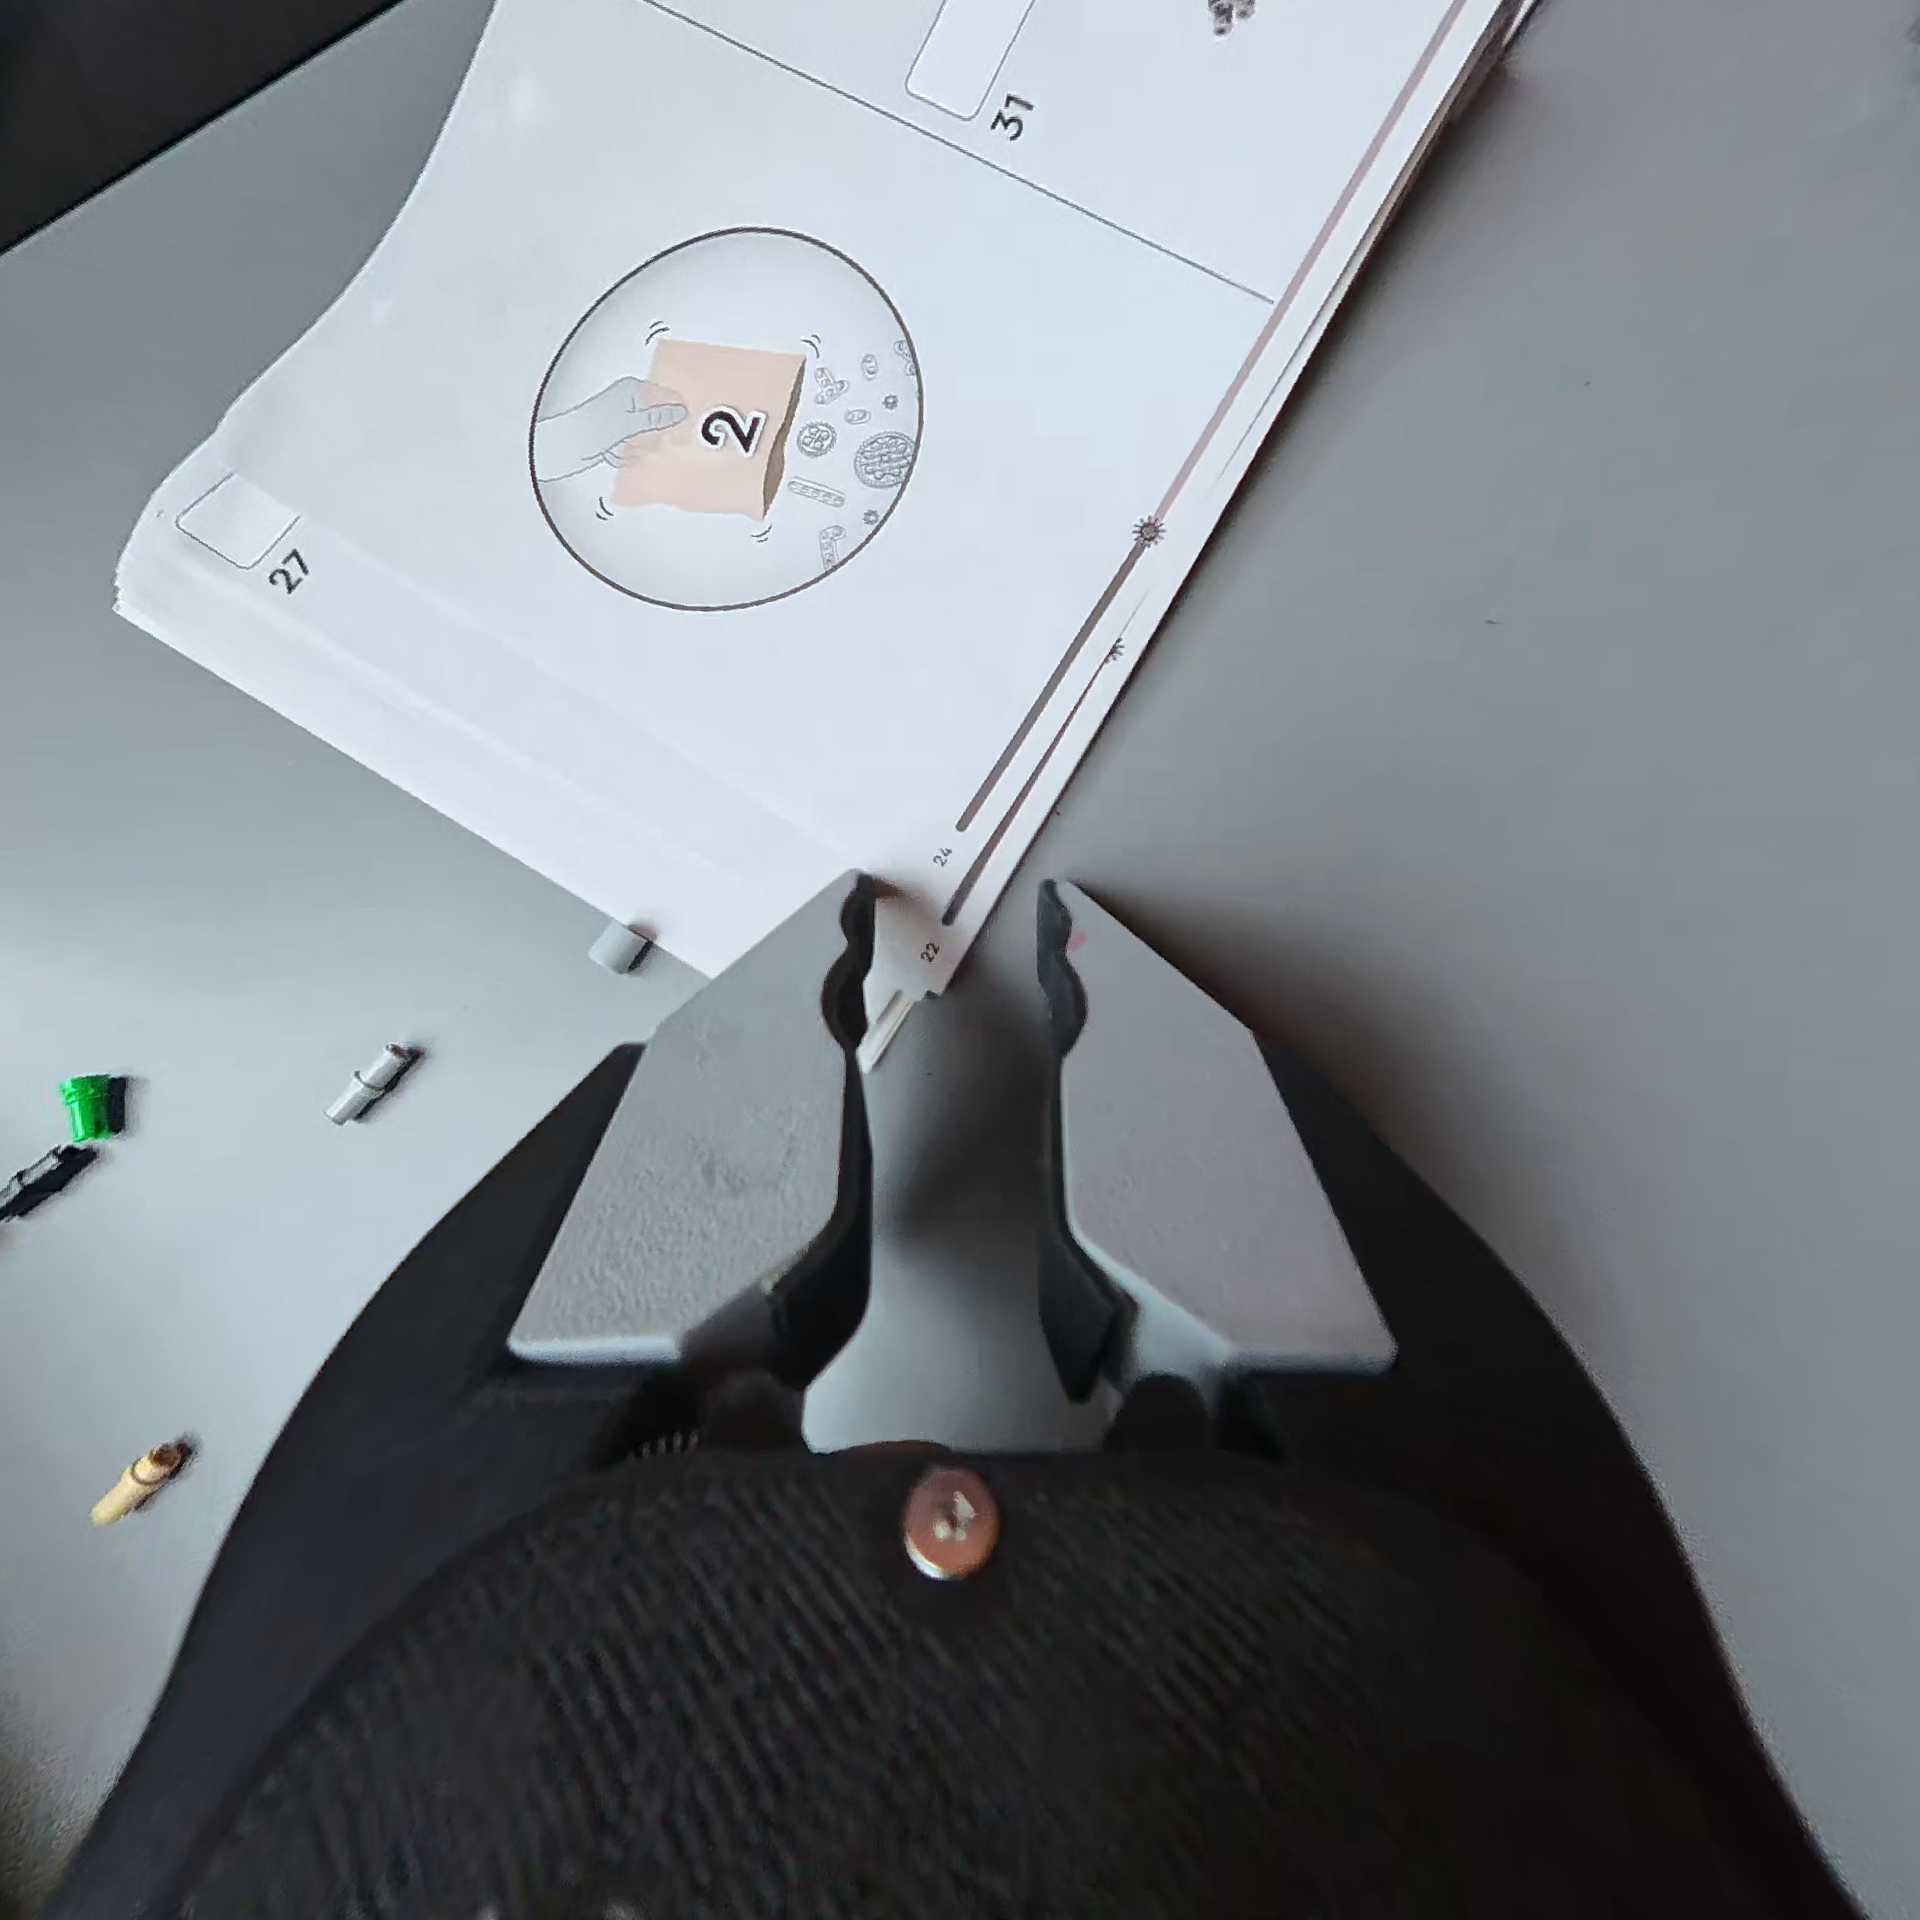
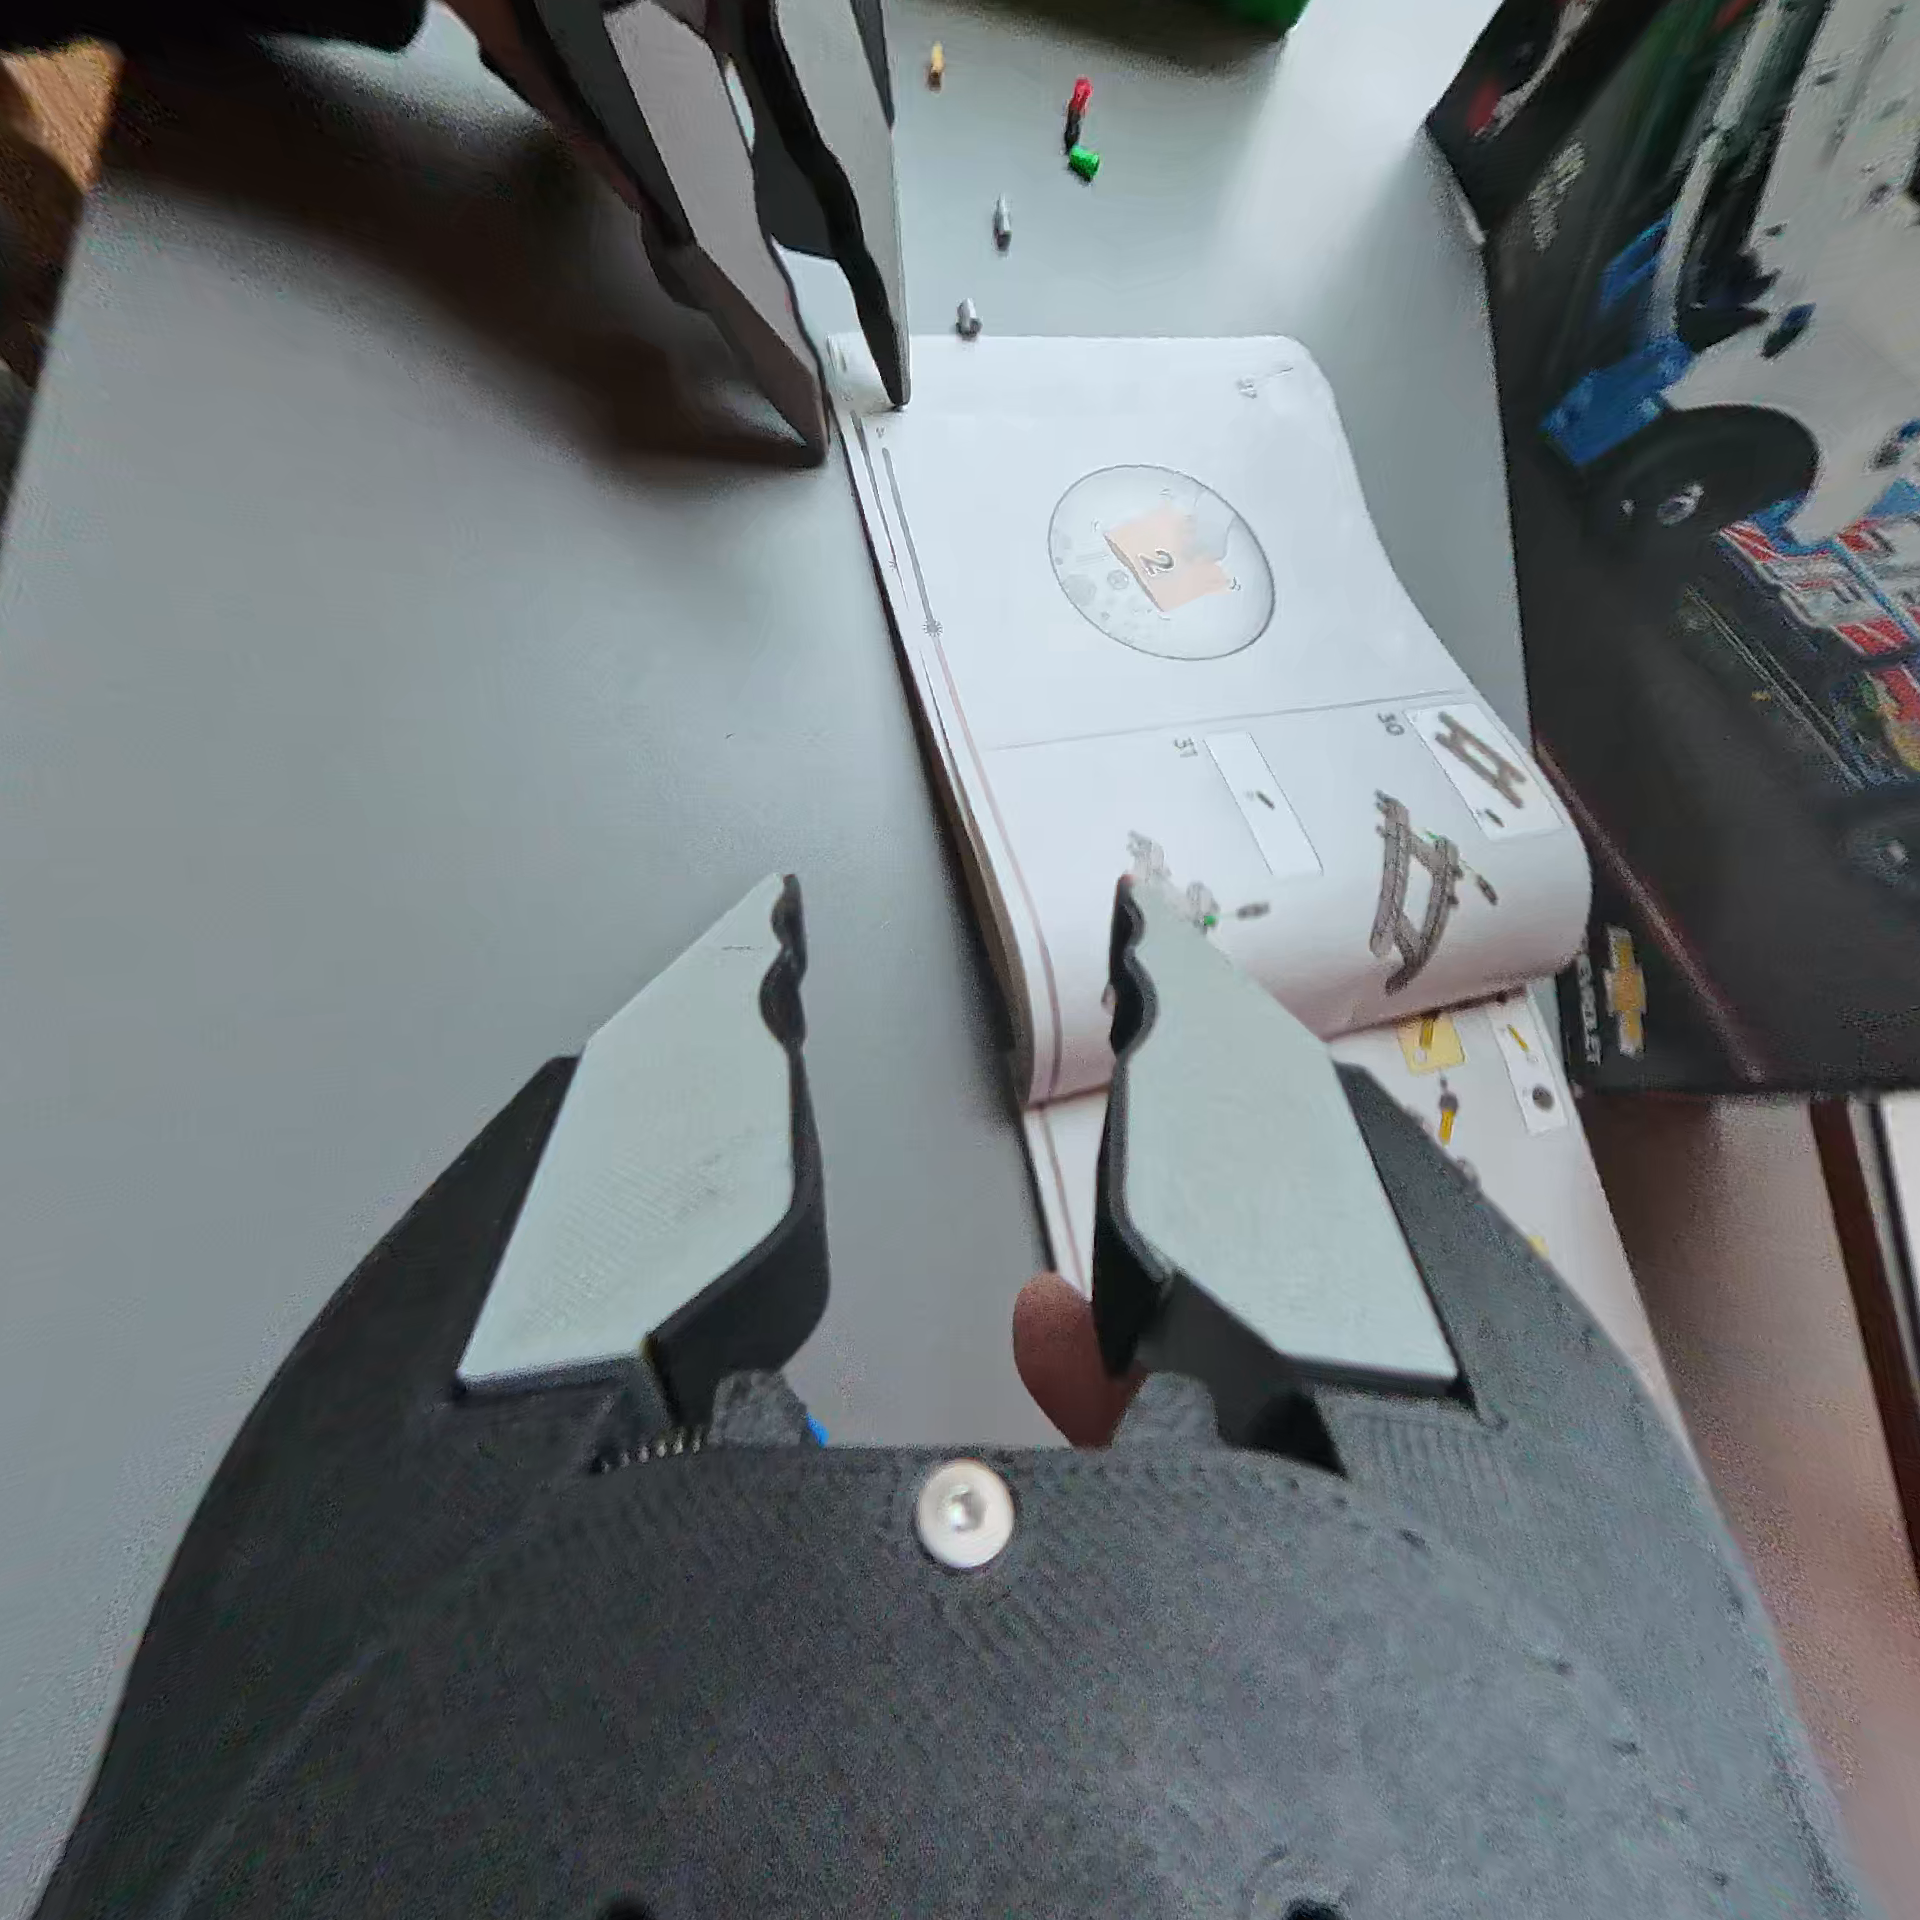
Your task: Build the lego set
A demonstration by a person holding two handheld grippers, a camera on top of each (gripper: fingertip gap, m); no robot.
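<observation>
Grey table (image 1: 1558, 623), left to right: loose lego pins (image 1: 374, 1083); left gripper (image 1: 951, 914), jaws parted, straddling the instruction booklet (image 1: 727, 675) corner; right gripper (image 2: 956, 914), jaws wide, empty; set box (image 2: 1714, 520).

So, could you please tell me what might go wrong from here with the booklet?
1. The left gripper, open, straddles the instruction booklet's corner; closing could catch several pages or crease them.
2. The curled top page may spring back if released.
3. A grey pin lies right at the booklet's edge; shifting the booklet could knock it away.
</observation>
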